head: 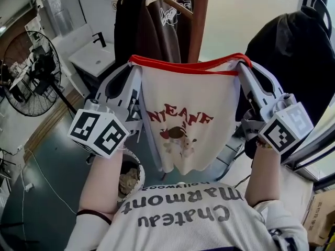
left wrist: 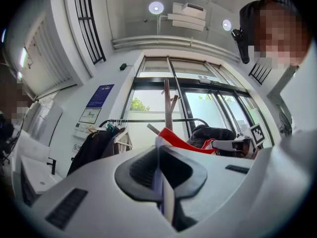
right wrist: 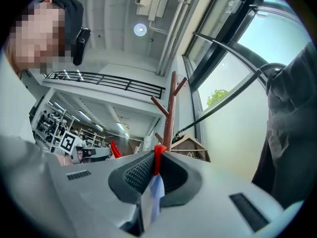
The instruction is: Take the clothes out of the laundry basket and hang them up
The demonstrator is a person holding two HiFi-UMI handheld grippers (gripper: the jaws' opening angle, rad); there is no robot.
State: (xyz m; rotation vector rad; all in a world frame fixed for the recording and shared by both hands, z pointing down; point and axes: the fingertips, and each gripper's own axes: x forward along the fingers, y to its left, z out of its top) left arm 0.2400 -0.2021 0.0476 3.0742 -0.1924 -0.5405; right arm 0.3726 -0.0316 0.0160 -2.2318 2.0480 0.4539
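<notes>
A white T-shirt [head: 183, 124] with a red collar band and a red print hangs spread between my two grippers in the head view. My left gripper [head: 137, 67] is shut on the shirt's left shoulder, and the cloth [left wrist: 161, 148] shows pinched between its jaws in the left gripper view. My right gripper [head: 242, 65] is shut on the right shoulder, with the red edge [right wrist: 158, 155] squeezed between its jaws in the right gripper view. The laundry basket [head: 131, 174] stands on the floor below, partly hidden by my left arm.
A wooden coat stand [head: 199, 20] rises right behind the shirt, with a brown garment on a hanger [head: 167, 14] beside it. A dark coat [head: 293, 56] hangs at the right. A floor fan [head: 29, 72] and a sink [head: 94, 59] stand at the left.
</notes>
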